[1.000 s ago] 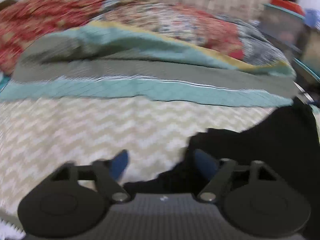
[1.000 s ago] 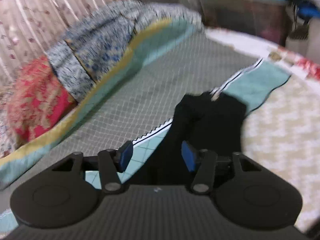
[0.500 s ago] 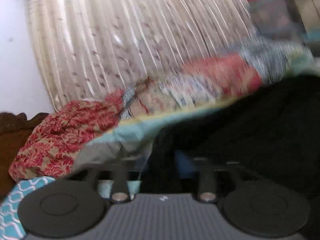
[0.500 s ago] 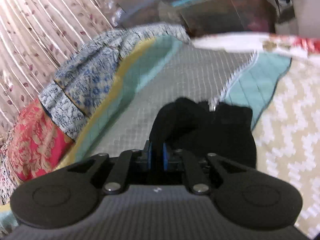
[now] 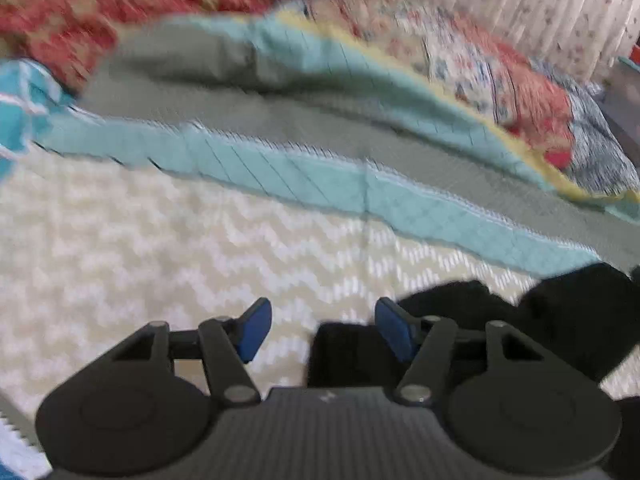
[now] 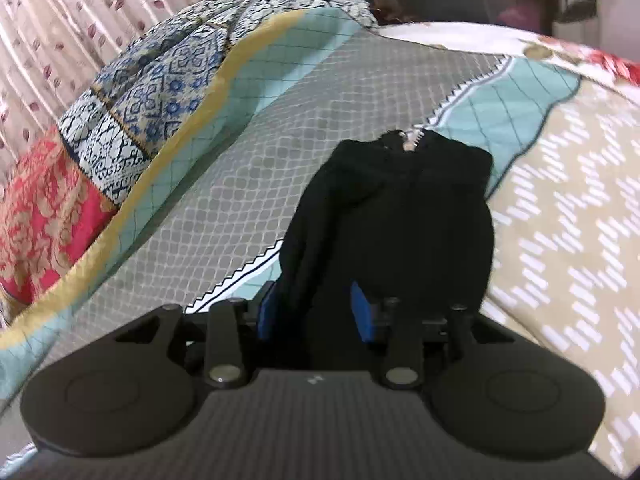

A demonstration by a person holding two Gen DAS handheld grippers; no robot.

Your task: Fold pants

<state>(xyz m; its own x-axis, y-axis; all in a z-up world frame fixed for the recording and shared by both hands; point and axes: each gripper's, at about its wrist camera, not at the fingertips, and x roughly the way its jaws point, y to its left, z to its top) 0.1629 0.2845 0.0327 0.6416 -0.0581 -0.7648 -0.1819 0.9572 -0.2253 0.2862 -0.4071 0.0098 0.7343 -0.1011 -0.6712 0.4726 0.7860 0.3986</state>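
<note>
Bed [image 5: 160, 240] first: spread with a quilt [image 6: 560, 220] of cream zigzag, teal band and grey lattice, piled pillows [image 6: 132, 120] and a pleated curtain [image 6: 48, 20] at the far side. Black pants [image 6: 400, 208] bunched on the quilt, lying across the teal band and the grey panel, partly on the zigzag. Left view blurred. Right tool [image 6: 316, 316] partly open, blue pads [image 6: 266, 316] either side of a fold of the pants; cannot tell whether actually gripping. Left tool [image 5: 320, 328] wide open, holding nothing, pants edge [image 5: 560, 312] lying beside and behind its right pad [image 5: 394, 330], zigzag quilt under the gap.
</note>
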